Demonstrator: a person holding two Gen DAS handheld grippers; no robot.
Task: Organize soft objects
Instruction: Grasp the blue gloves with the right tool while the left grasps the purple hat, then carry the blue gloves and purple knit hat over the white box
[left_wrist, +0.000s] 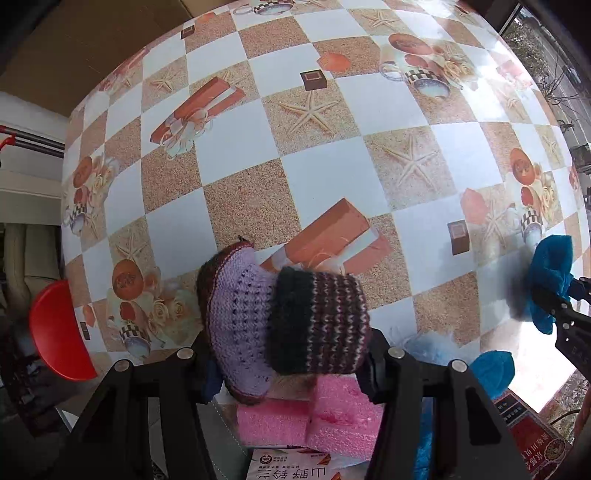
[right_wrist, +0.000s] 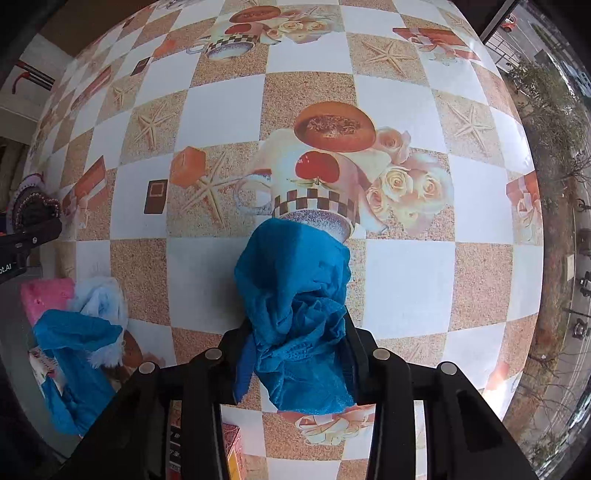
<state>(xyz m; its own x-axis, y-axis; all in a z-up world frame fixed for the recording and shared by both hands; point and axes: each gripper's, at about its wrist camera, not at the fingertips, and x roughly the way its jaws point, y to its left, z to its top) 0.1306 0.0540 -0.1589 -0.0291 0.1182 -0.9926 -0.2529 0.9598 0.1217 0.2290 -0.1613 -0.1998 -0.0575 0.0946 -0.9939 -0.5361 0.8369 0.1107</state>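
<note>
Knit hat (left_wrist: 284, 321) — purple and striped — pinched in left gripper (left_wrist: 288, 354) above checkered tablecloth (left_wrist: 332, 170). Blue cloth (right_wrist: 295, 314) clamped in right gripper (right_wrist: 295, 354), over the table too — pink foam (left_wrist: 325, 417) lies below.

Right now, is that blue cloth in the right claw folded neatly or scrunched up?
Scrunched up. The blue cloth hangs in a crumpled bunch, creased all over, pinched between the right gripper's black fingers above the table.
</note>
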